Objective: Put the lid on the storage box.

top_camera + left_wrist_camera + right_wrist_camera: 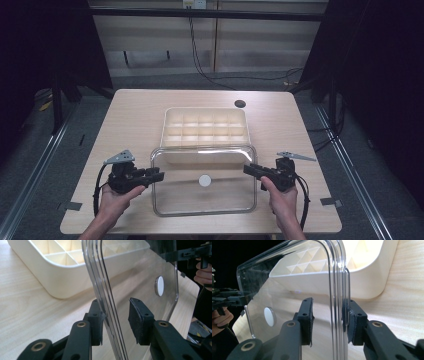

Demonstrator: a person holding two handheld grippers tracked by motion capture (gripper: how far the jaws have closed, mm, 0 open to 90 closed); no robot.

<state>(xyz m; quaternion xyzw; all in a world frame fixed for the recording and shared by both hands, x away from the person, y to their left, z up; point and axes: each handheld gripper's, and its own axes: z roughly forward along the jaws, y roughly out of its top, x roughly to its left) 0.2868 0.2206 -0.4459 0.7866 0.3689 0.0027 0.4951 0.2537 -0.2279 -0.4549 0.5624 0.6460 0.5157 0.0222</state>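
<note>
A clear plastic lid (pixel 204 200) with a white round knob (pixel 204 180) lies at the table's near middle. Its far edge overlaps the front of a cream compartment box (pixel 165 125). My left gripper (pixel 159 175) is at the lid's left edge and my right gripper (pixel 248 170) at its right edge. In the left gripper view the lid's rim (pixel 100 277) runs between the jaws of the left gripper (pixel 116 315); one pad touches it and the other stands off. In the right gripper view the right gripper (pixel 329 315) straddles the rim (pixel 337 277) the same way, open.
A dark round hole (pixel 240 104) sits in the table (pixel 130 120) behind the box. Grey tape marks (pixel 74 205) (pixel 331 202) lie near the front corners. Black cables run over the floor beyond the far edge.
</note>
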